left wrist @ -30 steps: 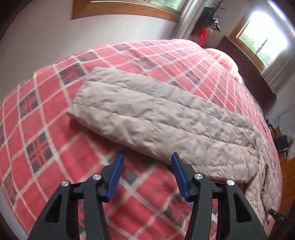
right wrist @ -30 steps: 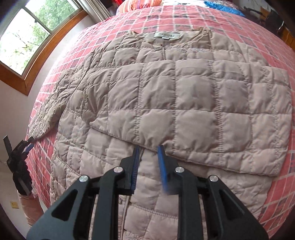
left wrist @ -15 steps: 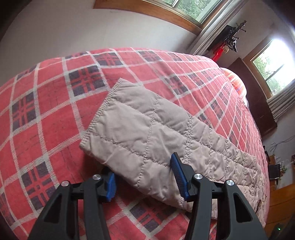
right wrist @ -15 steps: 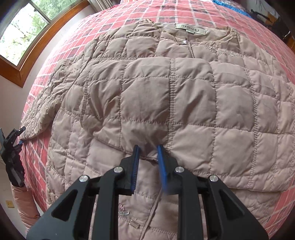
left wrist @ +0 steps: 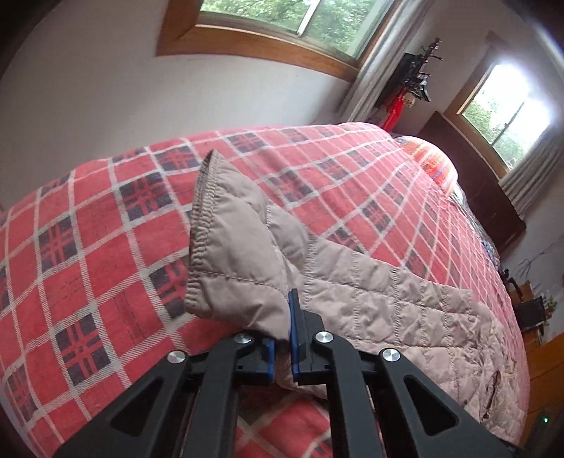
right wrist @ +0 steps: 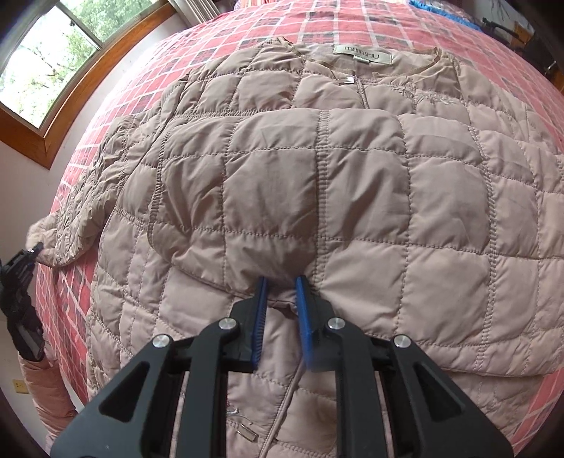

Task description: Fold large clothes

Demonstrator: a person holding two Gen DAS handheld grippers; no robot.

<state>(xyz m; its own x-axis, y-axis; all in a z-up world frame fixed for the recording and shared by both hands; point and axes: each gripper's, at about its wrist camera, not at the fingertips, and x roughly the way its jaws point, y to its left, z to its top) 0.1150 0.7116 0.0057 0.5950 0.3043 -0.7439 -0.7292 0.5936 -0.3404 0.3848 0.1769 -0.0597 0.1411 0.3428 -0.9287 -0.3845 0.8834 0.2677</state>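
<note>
A beige quilted jacket [right wrist: 352, 183] lies front-up on the red plaid bed [left wrist: 88, 246], label toward the far side. One sleeve [right wrist: 440, 229] is folded across its chest. The other sleeve [left wrist: 370, 299] stretches out over the bedcover. My left gripper [left wrist: 282, 334] is shut on that sleeve near its cuff [left wrist: 218, 239], and the cuff stands lifted and tilted. My right gripper [right wrist: 280, 299] sits at the lower edge of the folded sleeve, its jaws narrow with a pucker of fabric between them. In the right wrist view, the left gripper [right wrist: 21, 278] shows at the far left.
A white wall with a wood-framed window [left wrist: 282, 31] runs close along the bed's side. An orange pillow [left wrist: 433, 162] and a dark headboard [left wrist: 476, 190] stand at the far end. A person's pink sleeve [right wrist: 46, 384] is at the bed's edge. Blue cloth [right wrist: 440, 10] lies beyond the collar.
My left gripper went from open in front of the sleeve to shut on it, and the cuff has risen. My right gripper came closer to the folded sleeve's edge with its jaws unchanged.
</note>
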